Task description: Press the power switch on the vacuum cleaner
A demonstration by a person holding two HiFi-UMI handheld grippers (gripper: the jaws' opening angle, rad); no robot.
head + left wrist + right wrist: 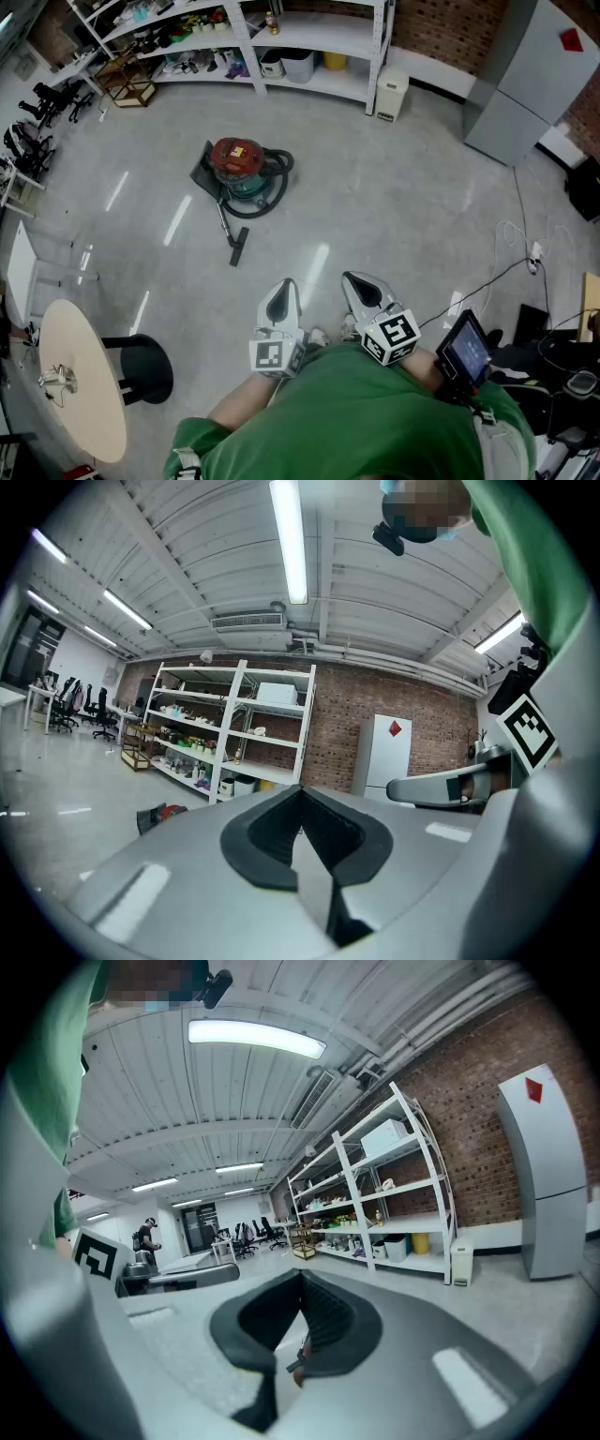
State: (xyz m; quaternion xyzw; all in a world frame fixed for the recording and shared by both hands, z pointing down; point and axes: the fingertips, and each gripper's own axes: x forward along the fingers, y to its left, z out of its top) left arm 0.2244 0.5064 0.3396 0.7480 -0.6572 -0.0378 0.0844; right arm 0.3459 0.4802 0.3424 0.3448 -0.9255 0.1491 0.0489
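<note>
Floor (394, 206): grey, glossy concrete streaked with reflected light.
Vacuum cleaner (239, 172): red-topped green canister, mid-floor, hose looped round it.
Nozzle (238, 246): flat on the floor, nearer the person.
Shelving unit (309, 56): white, at the far edge.
Bin (391, 94): white, just beside the shelving.
Round table (80, 375): left, on a black base.
Cable (511, 267): trails at right.

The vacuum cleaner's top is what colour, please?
Its top is red; best in head view.
</note>
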